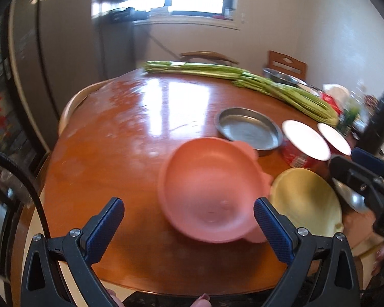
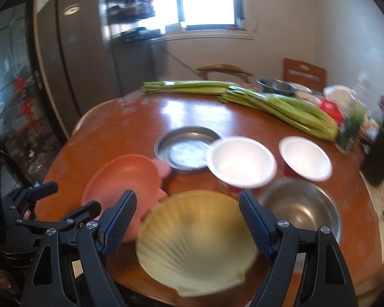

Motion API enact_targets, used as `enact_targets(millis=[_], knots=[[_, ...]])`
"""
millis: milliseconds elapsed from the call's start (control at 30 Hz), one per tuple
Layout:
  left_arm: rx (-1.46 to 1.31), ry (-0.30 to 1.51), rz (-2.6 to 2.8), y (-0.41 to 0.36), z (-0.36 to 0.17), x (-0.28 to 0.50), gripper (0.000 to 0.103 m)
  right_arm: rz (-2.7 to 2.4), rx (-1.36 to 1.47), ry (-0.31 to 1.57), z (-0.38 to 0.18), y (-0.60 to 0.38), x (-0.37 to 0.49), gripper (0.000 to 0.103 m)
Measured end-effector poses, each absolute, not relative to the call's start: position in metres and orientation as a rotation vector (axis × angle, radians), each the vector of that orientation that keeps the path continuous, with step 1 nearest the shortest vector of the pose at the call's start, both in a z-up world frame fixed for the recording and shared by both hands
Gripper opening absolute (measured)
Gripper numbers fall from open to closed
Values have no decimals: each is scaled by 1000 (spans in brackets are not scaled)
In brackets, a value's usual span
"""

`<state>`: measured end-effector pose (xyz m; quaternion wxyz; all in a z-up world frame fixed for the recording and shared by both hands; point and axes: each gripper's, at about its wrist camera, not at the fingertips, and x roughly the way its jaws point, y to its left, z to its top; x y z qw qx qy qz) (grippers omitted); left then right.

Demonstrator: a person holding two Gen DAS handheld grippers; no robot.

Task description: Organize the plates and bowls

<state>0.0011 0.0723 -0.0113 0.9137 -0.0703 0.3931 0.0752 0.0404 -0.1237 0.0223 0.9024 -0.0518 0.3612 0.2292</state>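
A pink bowl [image 1: 207, 192] [image 2: 125, 179] sits near the front of the round wooden table [image 1: 120, 138]. My left gripper [image 1: 189, 220] stands open, its fingers on either side of the bowl's near rim. To the bowl's right lies a yellow shell-shaped dish [image 1: 304, 202] [image 2: 194, 240], and my right gripper [image 2: 187, 217] is open around it. Behind them are a shallow steel plate [image 1: 248, 130] [image 2: 187, 151], two white-lined red paper bowls [image 1: 304, 143] [image 2: 240, 163] [image 2: 304, 161] and a steel bowl [image 2: 299, 207]. The right gripper [image 1: 366, 171] also shows in the left wrist view.
Long green vegetable stalks [image 1: 243, 79] [image 2: 276, 105] lie across the table's far side. A steel basin [image 2: 276, 87], bottles and packets [image 2: 345, 117] crowd the far right. Wooden chairs [image 2: 304, 74] stand behind. A grey fridge [image 2: 71, 76] is at the left.
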Motion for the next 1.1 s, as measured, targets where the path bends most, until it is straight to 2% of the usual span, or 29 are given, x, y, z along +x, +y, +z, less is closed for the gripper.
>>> enact_targets(millis=[300,700,800,867,933,1067,1100], knots=[[-256,890,174,113,-29,0,102,590,-188,862,3,-73,83,83],[-286,976,120,99,-54,24,101,620,-186,1035,-50,-58,121,83],[-281,986,114,95,-57,30,100,637,-190,1045,-55,-57,122,71],[-274,990,117,92,-58,34,99,652,-206,1054,-59,-54,123,58],[-269,986,116,90,-57,37,97,666,-216,1065,-63,-50,123,50],[-263,992,95,86,-58,43,89,679,-219,1057,-64,-49,121,43],[-265,998,89,85,-60,45,83,686,-215,1054,-64,-50,121,42]])
